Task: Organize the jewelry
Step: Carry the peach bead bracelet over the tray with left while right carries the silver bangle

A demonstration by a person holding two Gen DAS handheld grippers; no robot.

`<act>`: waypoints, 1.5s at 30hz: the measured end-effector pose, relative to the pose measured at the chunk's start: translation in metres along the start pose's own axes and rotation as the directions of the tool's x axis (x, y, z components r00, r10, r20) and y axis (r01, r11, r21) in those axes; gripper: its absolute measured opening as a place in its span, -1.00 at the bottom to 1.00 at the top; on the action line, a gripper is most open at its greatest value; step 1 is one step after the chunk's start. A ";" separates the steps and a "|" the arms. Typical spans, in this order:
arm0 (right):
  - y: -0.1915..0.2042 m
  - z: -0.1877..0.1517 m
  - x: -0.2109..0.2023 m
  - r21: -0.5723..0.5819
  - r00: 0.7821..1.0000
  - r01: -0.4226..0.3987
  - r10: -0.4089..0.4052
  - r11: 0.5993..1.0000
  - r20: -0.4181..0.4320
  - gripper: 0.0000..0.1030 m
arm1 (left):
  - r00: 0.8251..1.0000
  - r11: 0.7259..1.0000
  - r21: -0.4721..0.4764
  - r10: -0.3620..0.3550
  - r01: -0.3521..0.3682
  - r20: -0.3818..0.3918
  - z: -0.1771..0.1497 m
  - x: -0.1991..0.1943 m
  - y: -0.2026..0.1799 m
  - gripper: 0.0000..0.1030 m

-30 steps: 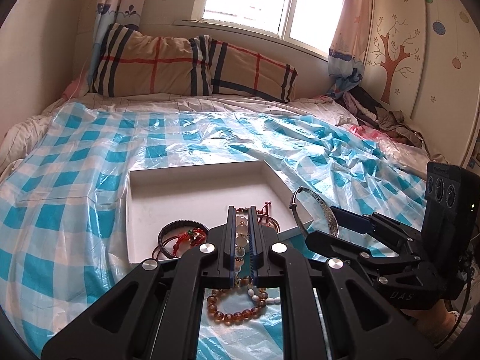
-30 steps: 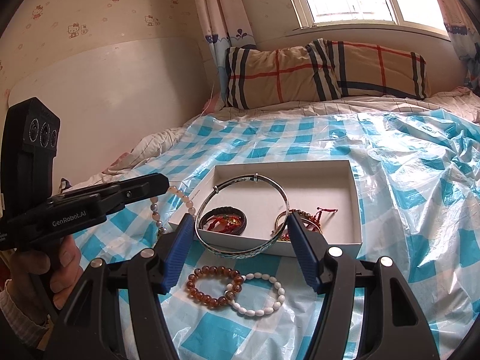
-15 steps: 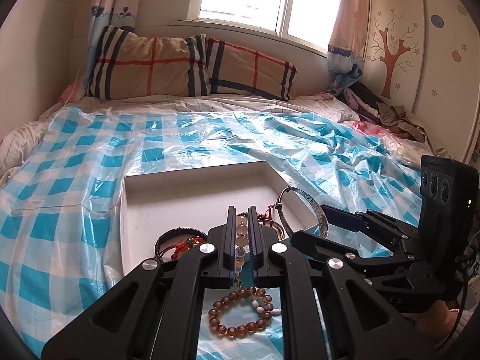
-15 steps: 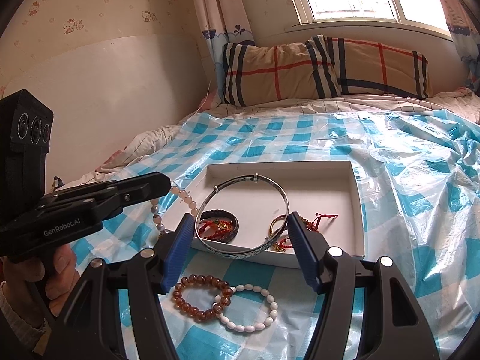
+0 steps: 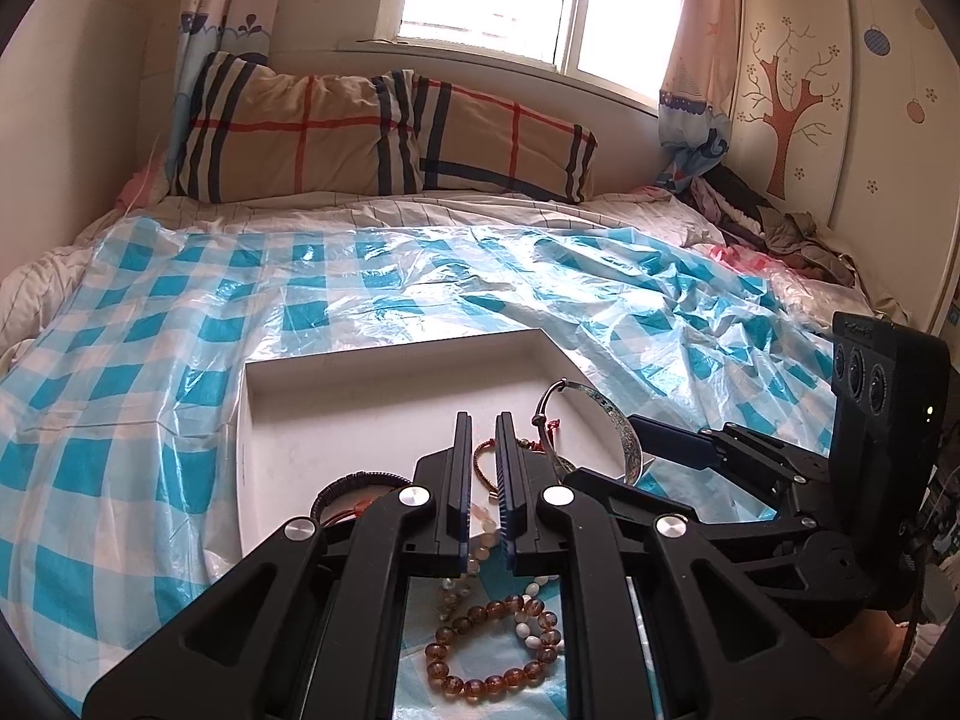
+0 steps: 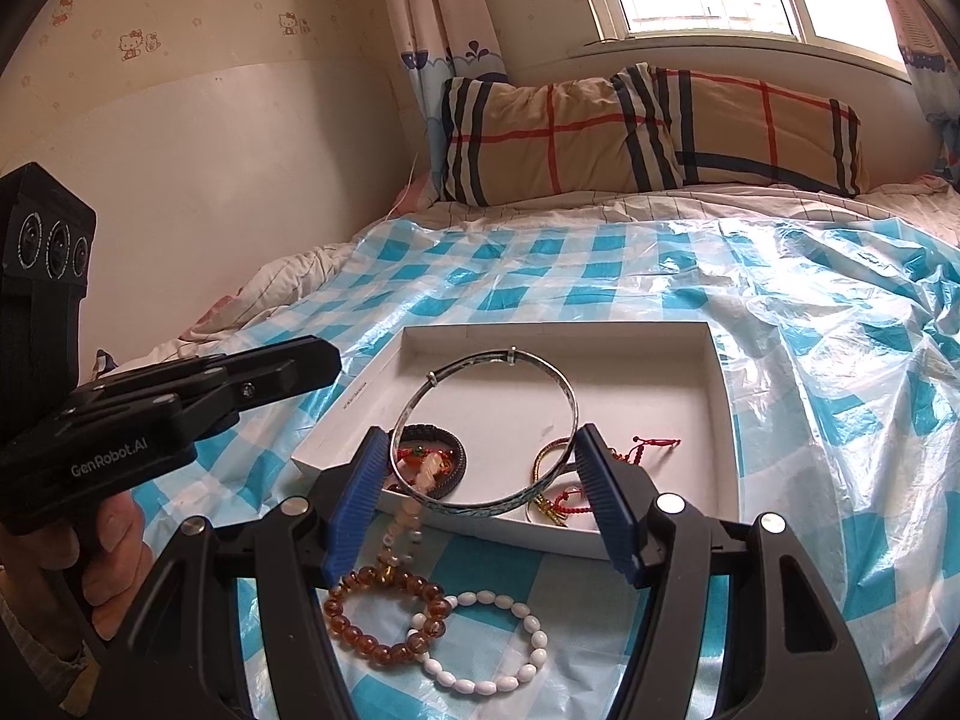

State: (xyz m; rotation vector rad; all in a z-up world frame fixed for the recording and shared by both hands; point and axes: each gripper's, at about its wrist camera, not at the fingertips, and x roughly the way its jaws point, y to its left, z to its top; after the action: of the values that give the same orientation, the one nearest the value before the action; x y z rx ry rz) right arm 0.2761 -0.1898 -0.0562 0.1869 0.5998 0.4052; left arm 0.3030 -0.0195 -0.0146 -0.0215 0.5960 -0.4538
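I'm working over the bed [image 6: 780,252], and I place everything from the white box [image 6: 717,396] lying on its checked sheet [image 5: 150,420]. My right gripper [image 6: 480,468] hangs at the box's near edge with its jaws spread wide around a silver bangle [image 6: 567,396]; both pads seem to touch its rim, so I judge it held, tilted up, its far arc over the box floor. The drop is straight ahead and down, and this arm is the one placed for it. My left gripper [image 5: 482,450] sits at the box's near-left side, jaws narrow on a pale bead string [image 6: 414,480] that dangles from them down to the sheet outside the box. Inside the box, under the bangle: a black cord bracelet [image 6: 453,456], a gold bangle [image 6: 549,456] and red cord [image 6: 654,441]. These crowd the landing spot; the far half is bare. In front of the box lie an amber bracelet [image 6: 384,618] and a white bracelet [image 6: 498,648], touching, yet to be collected.
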 end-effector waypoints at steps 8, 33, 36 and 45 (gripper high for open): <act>-0.007 -0.001 0.006 0.007 1.000 0.013 -0.012 1.000 -0.010 0.21 | 1.000 1.000 -0.011 0.010 -0.010 -0.002 0.004 0.010 0.012 -0.86; -0.021 -0.014 0.001 0.036 0.999 0.033 -0.032 0.999 -0.030 0.22 | 0.902 0.998 0.043 -0.018 0.041 -0.432 -0.069 0.099 0.004 -0.75; -0.020 -0.013 0.000 0.038 0.999 0.032 -0.031 0.999 -0.025 0.21 | 0.908 0.995 0.087 -0.012 0.054 -0.419 -0.068 0.093 -0.007 -0.88; -0.013 -0.004 -0.012 0.020 0.999 0.029 -0.029 0.999 0.016 0.22 | 0.970 0.995 -0.027 -0.104 0.101 -0.219 -0.033 0.031 0.004 -0.88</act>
State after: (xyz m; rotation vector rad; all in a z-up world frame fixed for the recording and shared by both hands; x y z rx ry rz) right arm 0.2684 -0.2068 -0.0571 0.2004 0.5904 0.3697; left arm 0.3094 -0.0253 -0.0588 -0.0173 0.8198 -0.5563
